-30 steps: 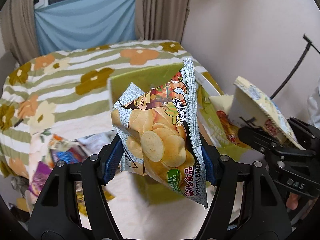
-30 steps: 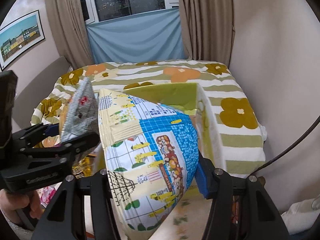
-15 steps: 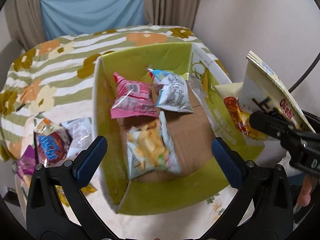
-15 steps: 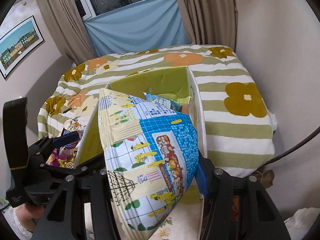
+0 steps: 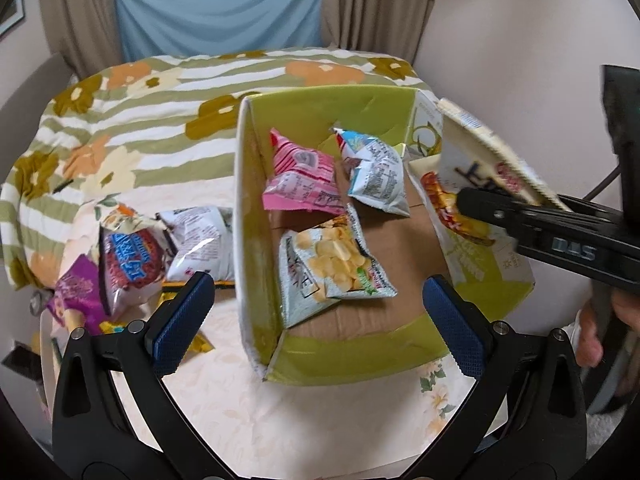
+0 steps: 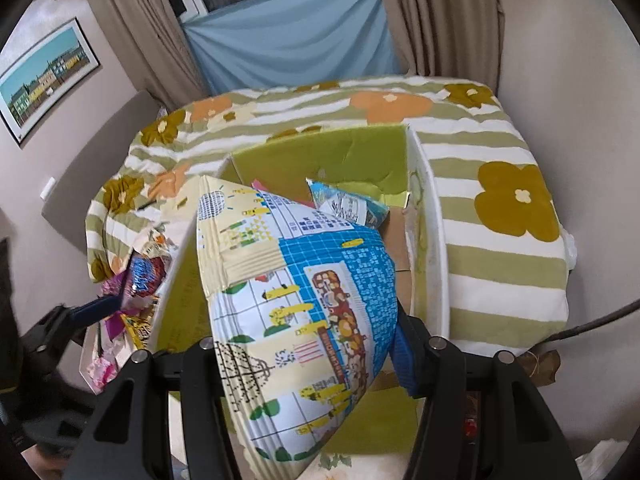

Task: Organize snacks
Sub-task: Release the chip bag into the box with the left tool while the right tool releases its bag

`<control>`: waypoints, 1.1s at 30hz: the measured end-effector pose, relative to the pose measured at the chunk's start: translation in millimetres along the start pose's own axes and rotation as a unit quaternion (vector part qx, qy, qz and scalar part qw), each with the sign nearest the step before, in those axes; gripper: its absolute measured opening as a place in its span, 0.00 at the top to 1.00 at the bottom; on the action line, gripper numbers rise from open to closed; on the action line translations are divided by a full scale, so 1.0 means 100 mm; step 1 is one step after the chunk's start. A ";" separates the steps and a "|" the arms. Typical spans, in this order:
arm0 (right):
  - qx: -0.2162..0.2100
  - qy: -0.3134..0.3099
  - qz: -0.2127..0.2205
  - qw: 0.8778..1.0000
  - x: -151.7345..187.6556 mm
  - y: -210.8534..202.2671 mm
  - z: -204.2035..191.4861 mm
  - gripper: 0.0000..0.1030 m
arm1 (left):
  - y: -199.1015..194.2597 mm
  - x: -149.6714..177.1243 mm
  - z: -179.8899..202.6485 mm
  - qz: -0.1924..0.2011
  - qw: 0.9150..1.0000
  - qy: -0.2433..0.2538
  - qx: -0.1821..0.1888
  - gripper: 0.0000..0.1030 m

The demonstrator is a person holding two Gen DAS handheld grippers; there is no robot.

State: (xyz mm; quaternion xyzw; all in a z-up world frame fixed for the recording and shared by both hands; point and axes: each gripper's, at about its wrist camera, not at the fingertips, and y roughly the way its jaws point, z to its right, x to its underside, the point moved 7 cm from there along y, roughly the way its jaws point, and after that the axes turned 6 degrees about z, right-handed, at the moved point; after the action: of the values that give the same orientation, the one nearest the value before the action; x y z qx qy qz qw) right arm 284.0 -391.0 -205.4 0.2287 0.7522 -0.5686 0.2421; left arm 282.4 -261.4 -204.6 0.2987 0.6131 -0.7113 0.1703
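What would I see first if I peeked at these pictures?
A big blue-and-cream snack bag fills the right wrist view, squeezed in the right tongs. Behind it sits a green box holding a pink bag, a potato chip bag and another. The left tongs hang open above it.

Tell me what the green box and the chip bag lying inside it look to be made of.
Green box: corrugated cardboard by the look, with a matte green facing on the walls; its floor is bare brown board with creases.
Chip bag: thin printed plastic film, probably foil-lined; it is glossy and crinkled, with crimped sealed edges.
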 end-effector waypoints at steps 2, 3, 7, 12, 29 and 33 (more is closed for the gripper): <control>0.005 -0.001 -0.010 1.000 0.02 0.12 0.02 0.49 | 0.00 0.02 -0.03 -0.005 1.000 0.002 -0.011 0.00; 0.009 -0.001 -0.013 1.000 0.03 0.17 0.03 0.49 | 0.00 0.01 -0.05 -0.006 1.000 0.002 -0.015 0.00; 0.005 0.008 -0.014 1.000 0.05 0.29 0.05 0.38 | -0.02 0.04 -0.11 -0.006 1.000 -0.010 -0.024 0.00; -0.012 0.007 0.007 1.000 0.08 0.25 0.00 0.05 | -0.04 0.18 -0.20 -0.015 0.999 -0.023 -0.028 0.00; 0.016 -0.025 0.028 0.999 0.07 -0.24 -0.12 0.05 | -0.38 0.20 -0.32 0.012 1.000 -0.018 -0.019 0.00; 0.014 -0.035 0.043 0.998 0.07 -0.43 -0.27 0.05 | -0.62 0.21 -0.44 0.030 0.999 -0.007 -0.014 0.00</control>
State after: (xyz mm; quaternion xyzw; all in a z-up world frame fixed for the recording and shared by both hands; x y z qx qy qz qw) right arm 249.2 -375.1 -171.5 0.2440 0.7245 -0.5762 0.2892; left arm 237.9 -204.3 -173.7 0.3093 0.6126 -0.6993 0.2001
